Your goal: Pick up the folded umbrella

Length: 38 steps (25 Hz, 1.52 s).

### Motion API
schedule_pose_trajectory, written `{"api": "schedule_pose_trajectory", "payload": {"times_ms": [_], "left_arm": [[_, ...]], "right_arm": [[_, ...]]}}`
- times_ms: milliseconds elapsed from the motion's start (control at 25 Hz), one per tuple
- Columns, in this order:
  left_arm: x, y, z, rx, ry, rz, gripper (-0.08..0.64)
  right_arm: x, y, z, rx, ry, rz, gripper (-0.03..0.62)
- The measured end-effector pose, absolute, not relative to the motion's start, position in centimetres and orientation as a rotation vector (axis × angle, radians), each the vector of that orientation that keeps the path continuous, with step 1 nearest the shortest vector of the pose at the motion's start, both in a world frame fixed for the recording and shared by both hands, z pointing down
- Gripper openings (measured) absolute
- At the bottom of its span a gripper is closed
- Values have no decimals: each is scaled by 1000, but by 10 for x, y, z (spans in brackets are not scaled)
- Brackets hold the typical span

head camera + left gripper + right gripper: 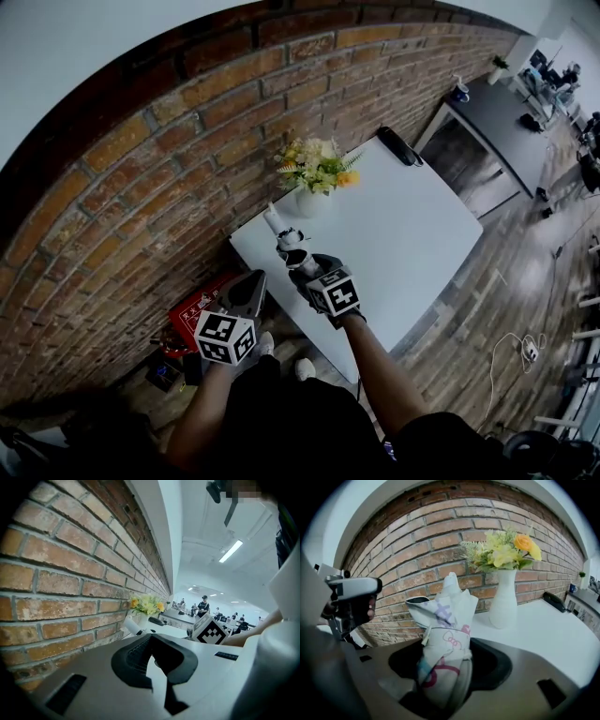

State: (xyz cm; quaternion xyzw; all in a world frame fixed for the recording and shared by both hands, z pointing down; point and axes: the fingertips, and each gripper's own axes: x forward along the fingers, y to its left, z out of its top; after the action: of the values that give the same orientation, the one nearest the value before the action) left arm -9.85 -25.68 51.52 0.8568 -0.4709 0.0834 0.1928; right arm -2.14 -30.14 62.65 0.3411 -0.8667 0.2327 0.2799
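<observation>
Two grippers: both in view, one in each of the person's hands.
Right gripper [445, 670]: jaws clamped on the folded white fabric umbrella with pink and purple print [446, 625], its end standing up out of the jaws.
Umbrella position: just beside the white ceramic vase [307, 202], on the vase's side toward the person, held in the right gripper [298, 262].
Left gripper [152, 656]: jaws apart, nothing between them; farther from the vase than the right gripper, toward the person.
Vase contents: yellow and cream flowers [506, 550].
Vase support: white rectangular table [412, 234], against the red brick wall [141, 169].
Other item: black oblong object [398, 145], well beyond the vase along the wall.
</observation>
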Motion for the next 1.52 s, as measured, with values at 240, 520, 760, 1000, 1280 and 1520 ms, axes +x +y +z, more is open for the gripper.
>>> {"api": "schedule_pose_trajectory", "payload": {"times_ms": [240, 520, 760, 1000, 1280, 1520], "left_arm": [[-89, -242, 503, 2417, -1357, 219, 11], [-77, -220, 484, 2428, -1413, 187, 11], [-68, -199, 473, 2429, -1466, 164, 11], [-60, -179, 460, 2426, -1514, 136, 11], [-55, -169, 443, 2448, -1527, 98, 11], [-54, -172, 426, 2489, -1520, 64, 11]], "right_arm": [[-13, -281, 587, 924, -2450, 608, 284], [2, -259, 529, 964, -2621, 567, 284], [14, -240, 496, 965, -2719, 540, 284], [26, -220, 472, 949, -2790, 519, 284], [37, -205, 448, 959, -2864, 523, 284], [48, -201, 423, 1012, -2915, 507, 284]]}}
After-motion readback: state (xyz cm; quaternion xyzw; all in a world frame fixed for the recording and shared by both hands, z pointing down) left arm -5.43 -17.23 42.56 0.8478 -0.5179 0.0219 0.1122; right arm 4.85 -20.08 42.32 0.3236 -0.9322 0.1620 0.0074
